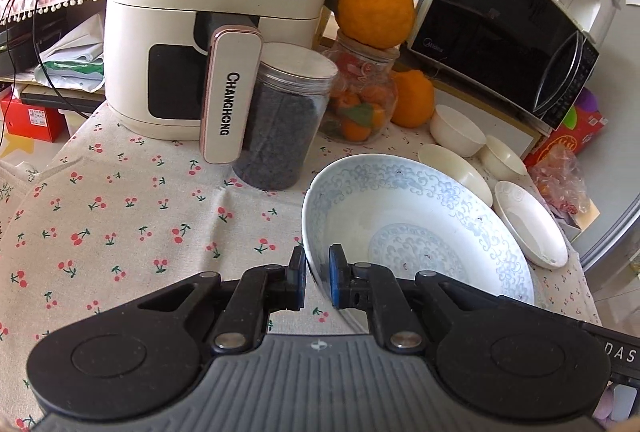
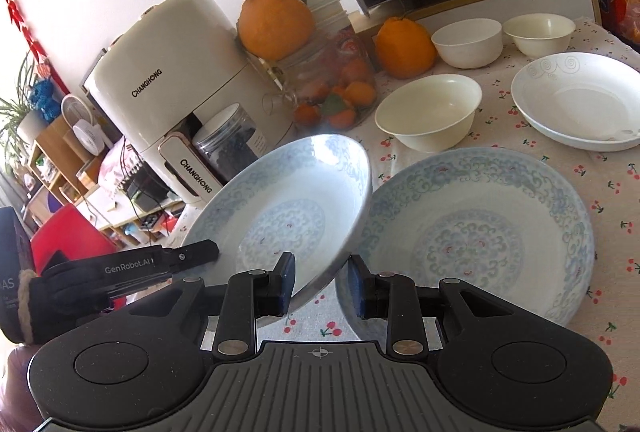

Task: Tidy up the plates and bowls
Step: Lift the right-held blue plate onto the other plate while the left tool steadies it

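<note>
A blue-patterned plate (image 1: 420, 216) hangs tilted above the cherry-print cloth, with my left gripper (image 1: 318, 272) shut on its near rim. The right wrist view shows that same plate (image 2: 288, 200) raised on the left, with the left gripper (image 2: 208, 251) at its edge. A second blue-patterned plate (image 2: 480, 232) lies on the cloth beside it. My right gripper (image 2: 320, 286) has its jaws partly apart. The raised plate's rim runs between them, and neither pad visibly presses on it. Behind stand three white bowls (image 2: 428, 112) (image 2: 466, 40) (image 2: 538, 32) and a white plate (image 2: 576, 100).
A cream air fryer (image 1: 200, 12) stands at the back left, with a jar of dark grains (image 1: 280, 128) against its handle. A glass jar of small oranges (image 1: 360, 100) and a black microwave (image 1: 500, 24) line the back. The table's right edge (image 1: 588, 272) is near the white plate.
</note>
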{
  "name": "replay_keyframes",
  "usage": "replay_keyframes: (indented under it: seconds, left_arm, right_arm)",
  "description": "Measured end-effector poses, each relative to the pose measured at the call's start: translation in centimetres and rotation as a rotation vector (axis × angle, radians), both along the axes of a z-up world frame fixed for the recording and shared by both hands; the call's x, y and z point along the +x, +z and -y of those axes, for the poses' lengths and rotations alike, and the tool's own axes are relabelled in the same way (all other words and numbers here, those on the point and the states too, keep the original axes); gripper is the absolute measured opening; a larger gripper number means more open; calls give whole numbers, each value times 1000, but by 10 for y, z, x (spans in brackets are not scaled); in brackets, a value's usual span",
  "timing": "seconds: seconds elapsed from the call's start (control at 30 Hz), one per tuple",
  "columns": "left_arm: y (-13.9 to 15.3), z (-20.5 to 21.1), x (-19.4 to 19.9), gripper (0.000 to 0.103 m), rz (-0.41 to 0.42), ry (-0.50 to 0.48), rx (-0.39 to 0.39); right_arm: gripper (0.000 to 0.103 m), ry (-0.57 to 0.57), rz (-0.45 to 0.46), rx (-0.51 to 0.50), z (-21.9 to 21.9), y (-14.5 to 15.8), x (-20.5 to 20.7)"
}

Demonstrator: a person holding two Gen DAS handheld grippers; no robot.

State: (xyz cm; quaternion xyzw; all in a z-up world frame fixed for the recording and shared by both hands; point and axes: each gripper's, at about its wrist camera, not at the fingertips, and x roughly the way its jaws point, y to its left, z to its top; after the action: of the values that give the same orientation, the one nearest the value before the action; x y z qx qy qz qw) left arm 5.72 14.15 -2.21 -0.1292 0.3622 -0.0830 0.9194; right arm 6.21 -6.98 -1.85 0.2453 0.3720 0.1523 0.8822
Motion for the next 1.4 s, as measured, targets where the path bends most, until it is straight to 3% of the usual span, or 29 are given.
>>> replay_keyframes:
  seconds: [0.63, 1.4]
  left_arm:
    - [-8, 68, 7, 11, -28, -124, 49]
    - [-19, 107, 5, 13, -51, -174, 177]
  right_arm:
    - [28, -64, -25, -46, 64, -5, -14]
    - [28, -105, -124, -146, 74, -16, -12]
